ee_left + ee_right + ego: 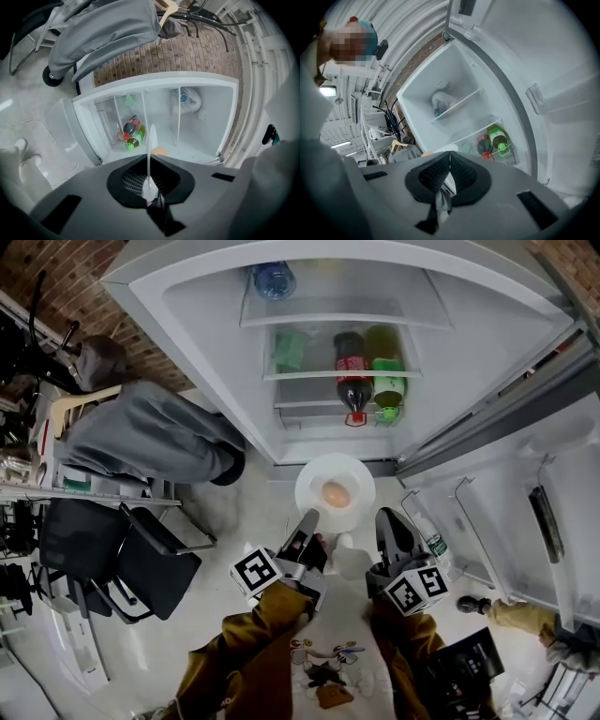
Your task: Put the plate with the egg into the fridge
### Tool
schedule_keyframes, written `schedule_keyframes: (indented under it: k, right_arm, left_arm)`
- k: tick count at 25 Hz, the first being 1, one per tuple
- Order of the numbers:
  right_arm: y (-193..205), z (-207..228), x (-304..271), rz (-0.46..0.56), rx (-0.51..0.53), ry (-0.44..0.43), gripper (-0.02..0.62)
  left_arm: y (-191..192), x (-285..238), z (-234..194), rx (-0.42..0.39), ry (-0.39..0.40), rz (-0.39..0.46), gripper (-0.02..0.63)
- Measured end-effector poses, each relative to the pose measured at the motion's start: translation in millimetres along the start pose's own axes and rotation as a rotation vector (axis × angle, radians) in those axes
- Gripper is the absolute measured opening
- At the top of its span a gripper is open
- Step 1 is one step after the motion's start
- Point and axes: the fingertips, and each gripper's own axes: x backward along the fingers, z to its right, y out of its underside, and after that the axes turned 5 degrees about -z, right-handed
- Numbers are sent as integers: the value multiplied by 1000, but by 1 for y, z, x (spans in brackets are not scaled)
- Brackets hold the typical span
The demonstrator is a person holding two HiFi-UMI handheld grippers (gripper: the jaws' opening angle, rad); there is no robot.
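**Tool pose.** In the head view both tools reach up from the lower centre of the frame, and brown sleeves [253, 634] lead to them. The left tool [307, 519] meets the lower left rim of the plate [349, 472]. The right tool [386, 517] meets its lower right rim. Each tool is closed narrow on the plate rim.

**Containers and contents.**
- The fridge [450, 362] fills the top of the frame and stands open. Its door [525, 502] swings to the right.
- The top shelf holds a clear bottle [274, 279].
- The lower shelf holds a pale green pack [291, 350], a cola bottle [352, 371] and a green bottle [386, 371]. The two bottles lie side by side.
- The plate sits at frame centre, just below the fridge opening and outside it. The egg [335, 493] rests on it.

**View differences.**
- The left gripper view shows the plate edge-on, as a thin white line running into the closed jaws of the left tool [149, 174], with the egg [161, 151] just right of it.
- The right gripper view shows the right tool [450, 161] with its jaw tips meeting. A sliver of plate [446, 148] is visible beyond them.
- Only the head view shows the full plate face.
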Motion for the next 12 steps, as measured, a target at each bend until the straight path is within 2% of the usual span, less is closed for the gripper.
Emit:
schedule_keyframes:
  k: [12]
  right_arm:
    - [-13,-3,-14,9,21,-67,8]
  left_arm:
    - [-7,-11,1,34,11,43,18]
